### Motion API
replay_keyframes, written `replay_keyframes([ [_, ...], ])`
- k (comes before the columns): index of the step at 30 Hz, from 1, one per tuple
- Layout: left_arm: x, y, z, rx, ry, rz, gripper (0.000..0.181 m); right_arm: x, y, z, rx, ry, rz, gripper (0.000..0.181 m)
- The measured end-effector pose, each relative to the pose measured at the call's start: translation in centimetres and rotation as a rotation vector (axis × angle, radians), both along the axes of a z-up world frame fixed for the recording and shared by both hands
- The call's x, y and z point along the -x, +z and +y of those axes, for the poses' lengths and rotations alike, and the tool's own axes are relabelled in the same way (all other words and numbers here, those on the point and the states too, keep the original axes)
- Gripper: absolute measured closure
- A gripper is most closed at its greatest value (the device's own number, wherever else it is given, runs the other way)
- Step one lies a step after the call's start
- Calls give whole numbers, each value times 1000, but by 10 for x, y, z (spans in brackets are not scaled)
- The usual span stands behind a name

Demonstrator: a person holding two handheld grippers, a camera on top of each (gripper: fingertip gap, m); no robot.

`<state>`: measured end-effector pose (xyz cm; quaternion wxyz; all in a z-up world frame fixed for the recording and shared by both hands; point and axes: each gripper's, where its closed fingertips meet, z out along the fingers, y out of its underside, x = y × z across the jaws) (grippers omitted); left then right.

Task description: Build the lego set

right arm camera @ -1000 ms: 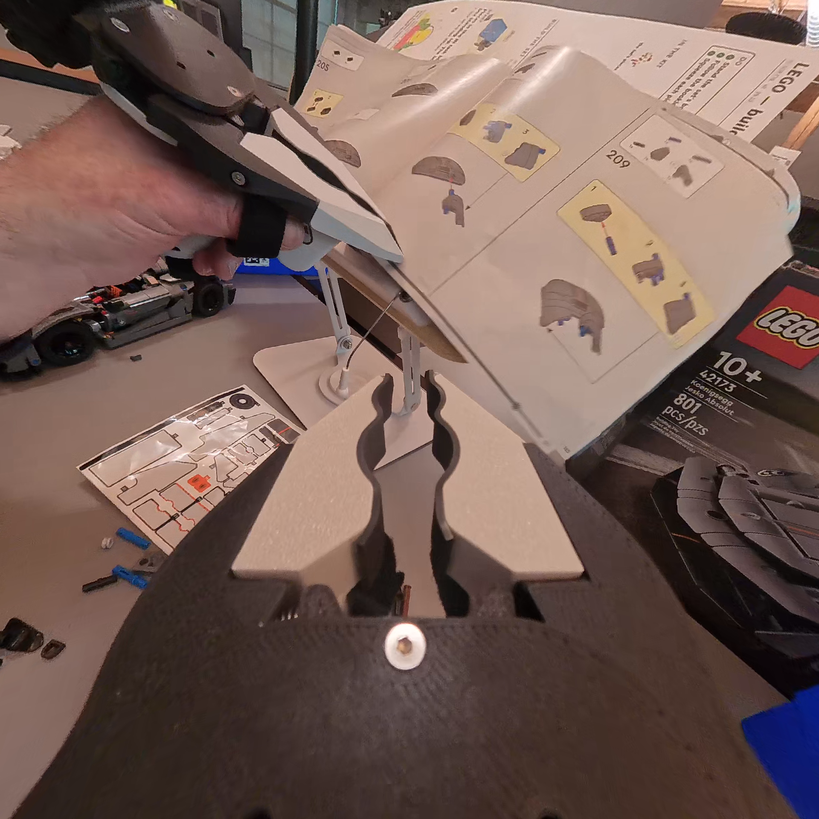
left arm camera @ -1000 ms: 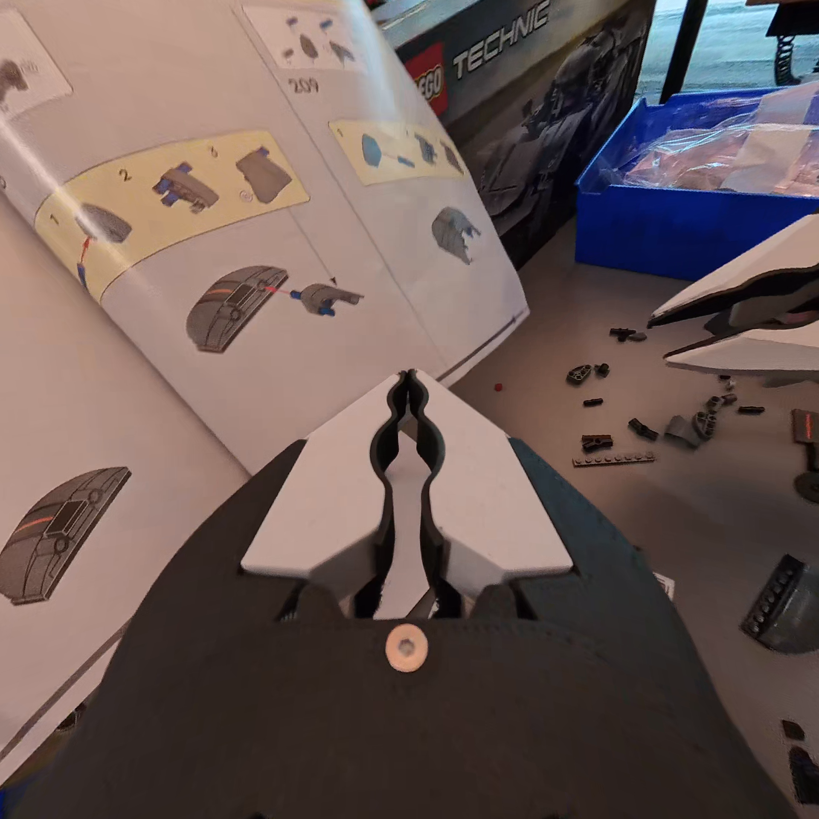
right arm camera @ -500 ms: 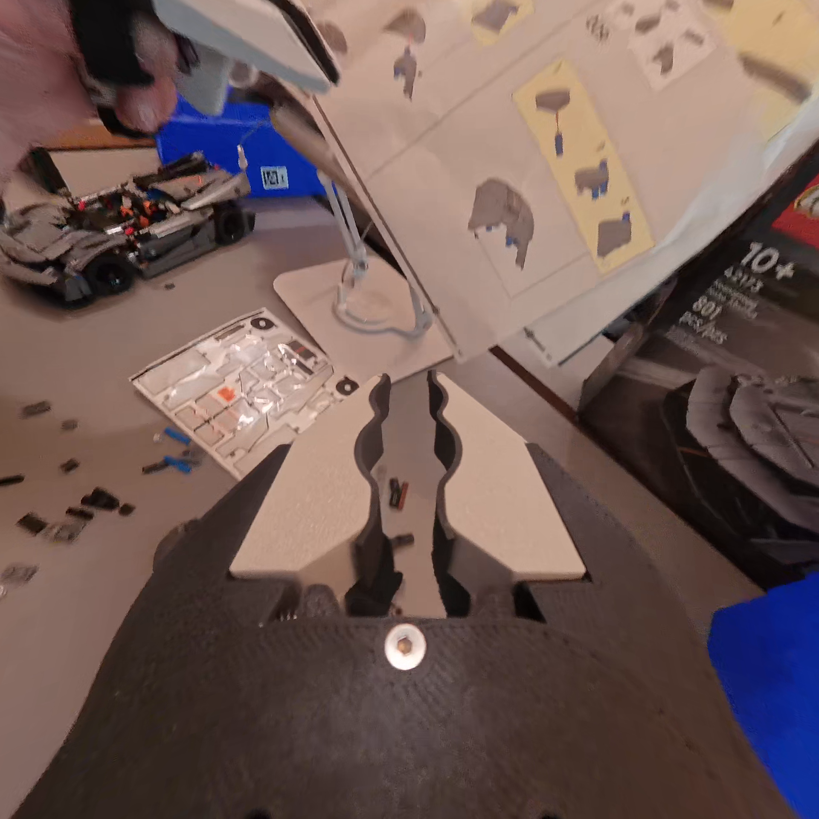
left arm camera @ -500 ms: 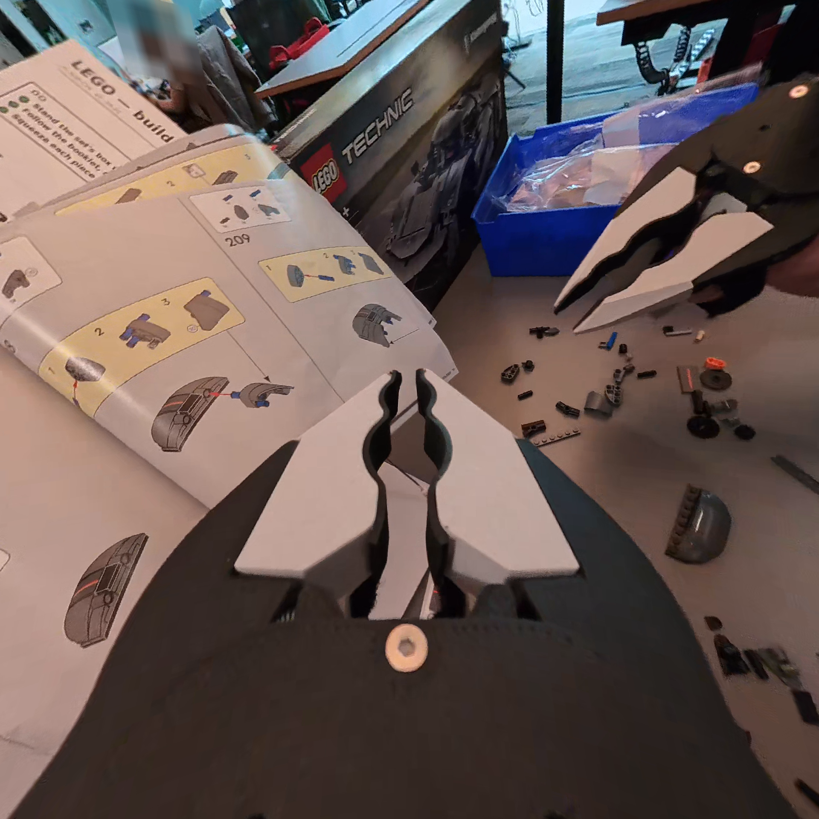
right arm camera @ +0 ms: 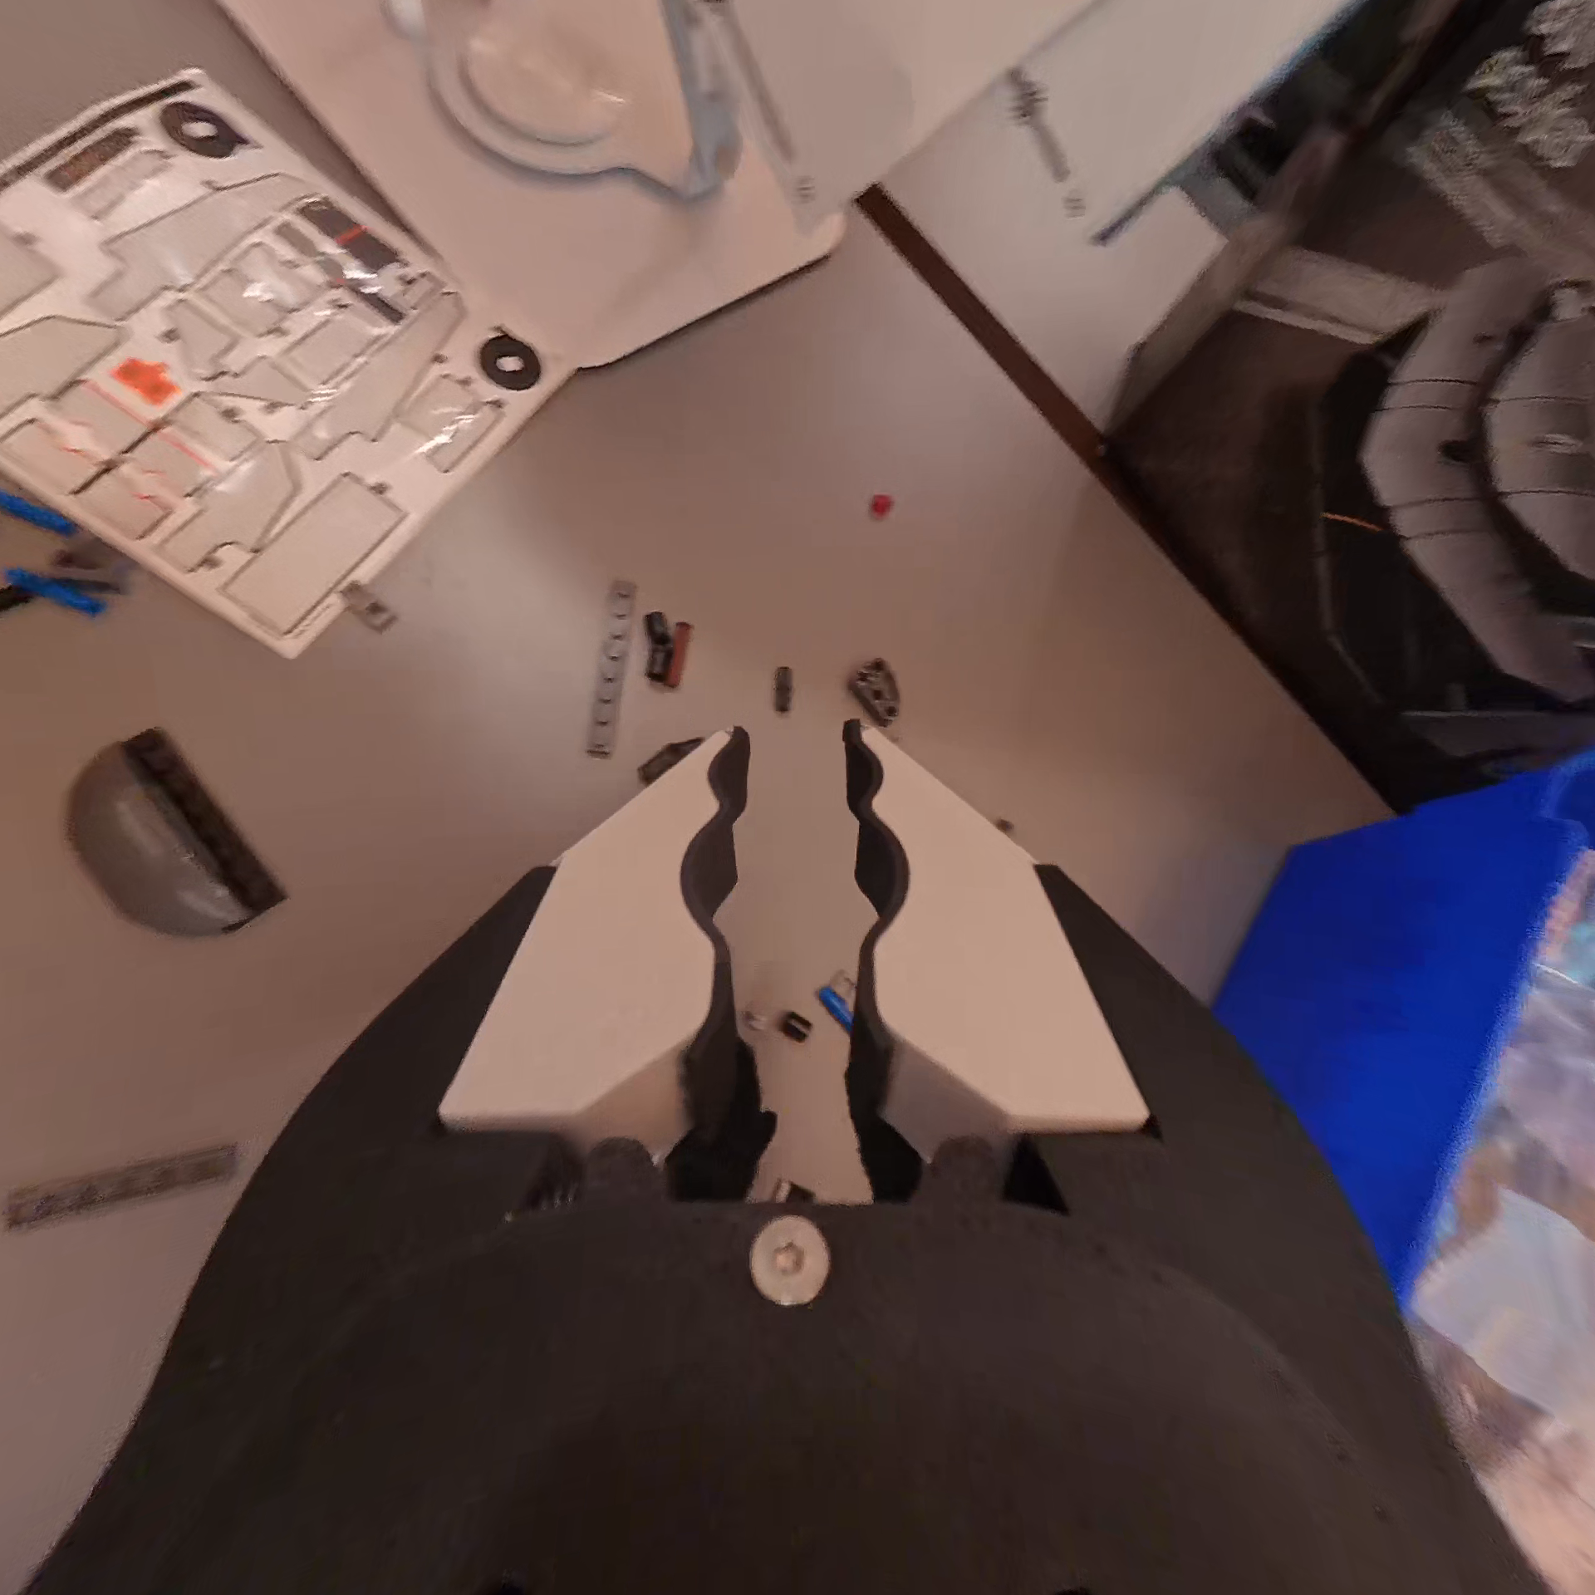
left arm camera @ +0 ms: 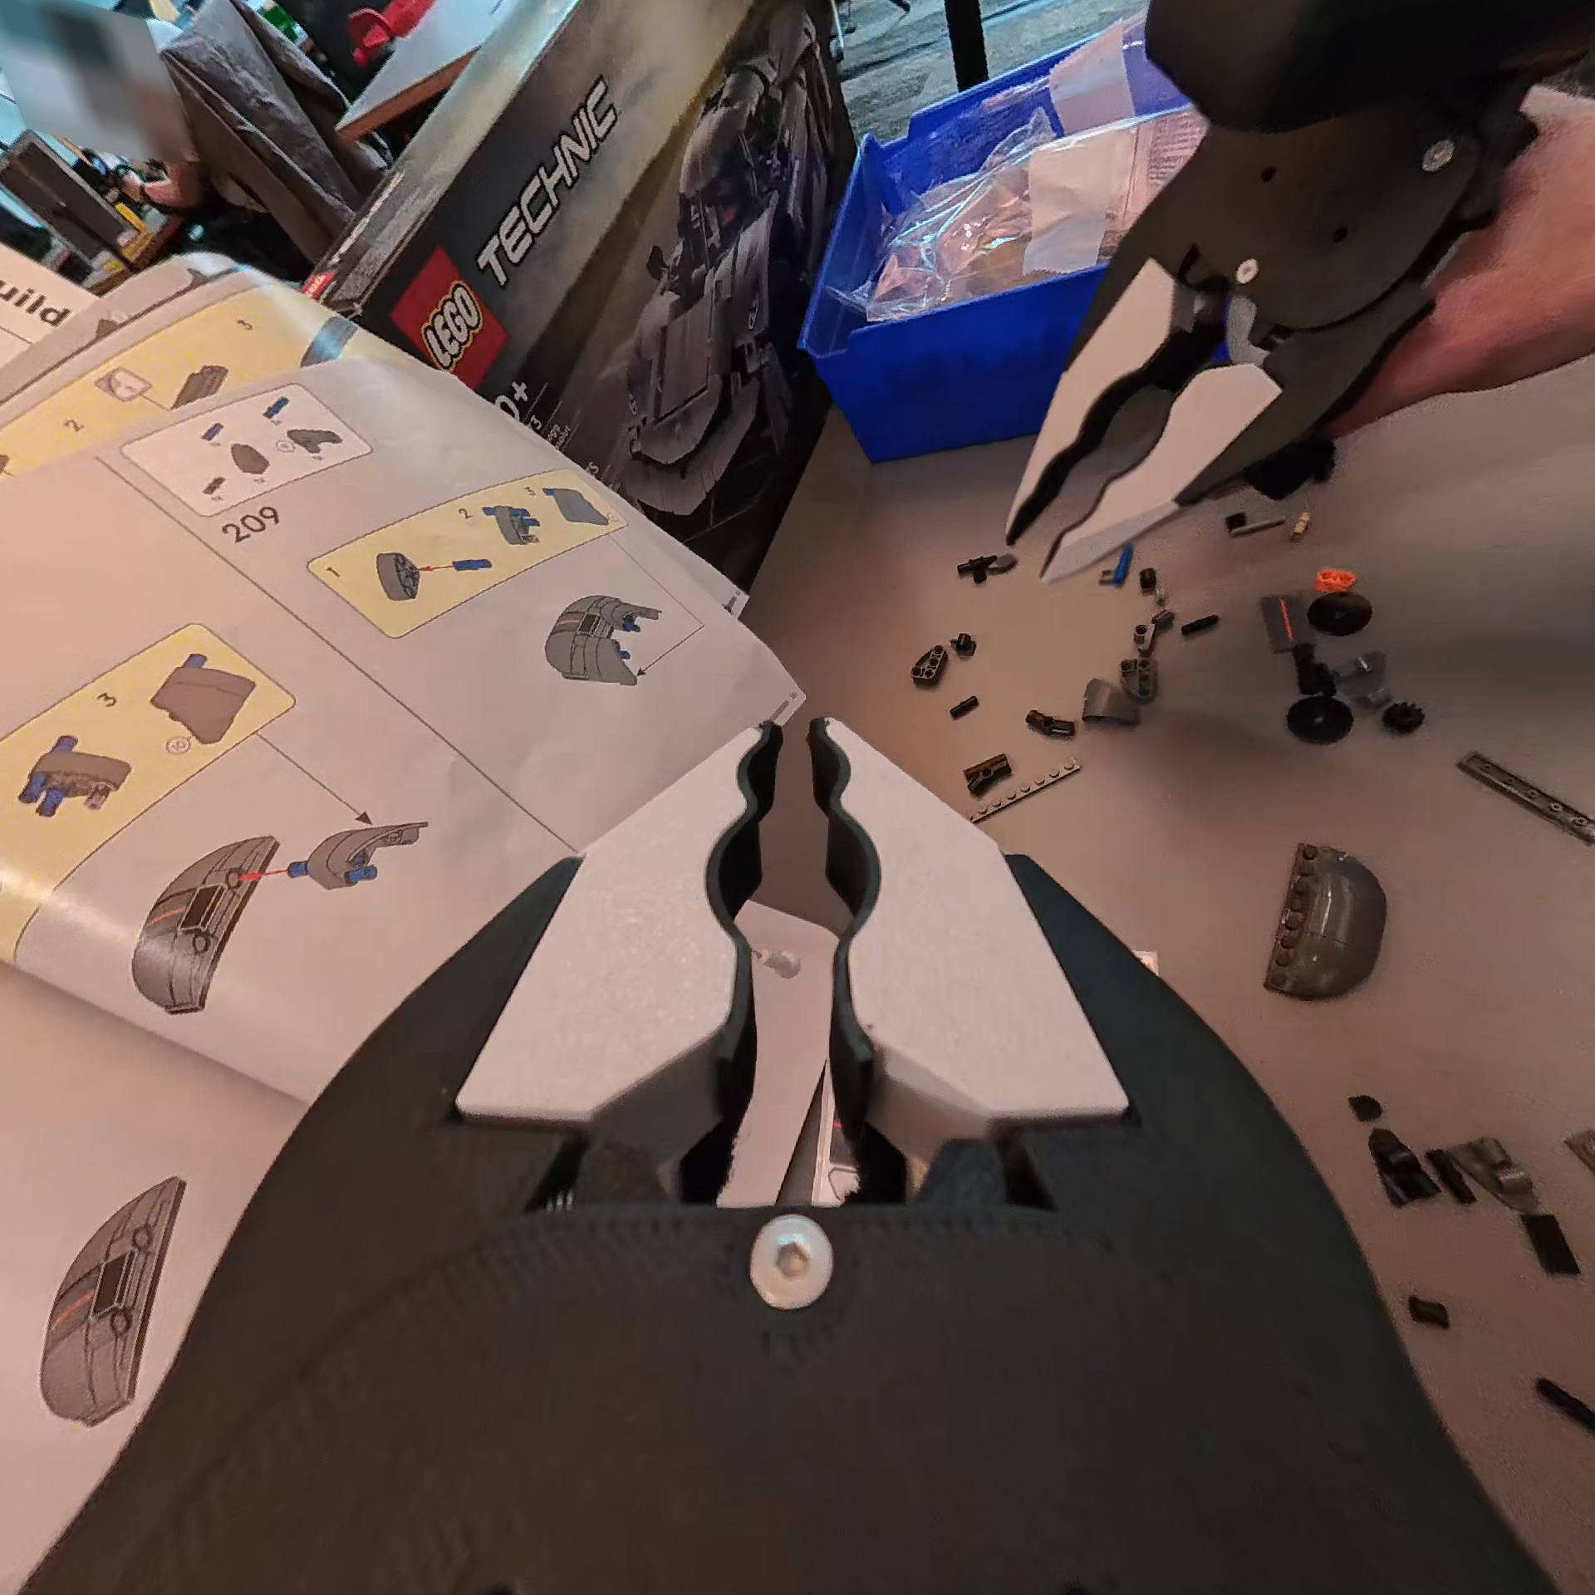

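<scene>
Jaws of both grippers apart, empty: left gripper (left arm camera: 794, 734) beside instruction booklet (left arm camera: 362, 690), right gripper (right arm camera: 790, 734) above small loose pieces (right arm camera: 669, 647) at centre frame on table (right arm camera: 483, 777).

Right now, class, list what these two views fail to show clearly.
- Small parts, left wrist view: too small to identify.
- Bin contents, right wrist view: blurred, cut by the edge.
- Booklet, left wrist view: partly behind the left tool.
- Sticker sheet, right wrist view: blurred, cut off.

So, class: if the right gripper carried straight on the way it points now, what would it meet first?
Probably the table itself: the right gripper, open and empty, points down at it. Nearest ahead lies a small black pin, though depth is unclear.
</scene>
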<state>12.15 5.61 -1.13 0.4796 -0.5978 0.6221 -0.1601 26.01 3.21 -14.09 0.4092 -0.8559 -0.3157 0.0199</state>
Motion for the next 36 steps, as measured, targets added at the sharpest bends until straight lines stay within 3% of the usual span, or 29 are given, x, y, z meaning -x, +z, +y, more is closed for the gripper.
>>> replay_keyframes([
  [8, -2, -4, -4, -3, -15, 28, 174, -42, -12, -10, 89, -120, -128, 154],
  [17, -8, -21, -13, 25, -44, 115, 175, -43, -5, -33, 154, -104, -125, 162],
  [23, -22, -37, -35, 38, -97, 199, 174, -39, 0, -31, 109, -76, -89, 169],
  [30, -10, -94, -58, 150, -121, 427, 170, -21, -10, -28, 107, 16, -109, 170],
  [36, 41, -157, -59, 307, -67, 610, 169, -9, -18, -30, 113, 71, -125, 171],
])
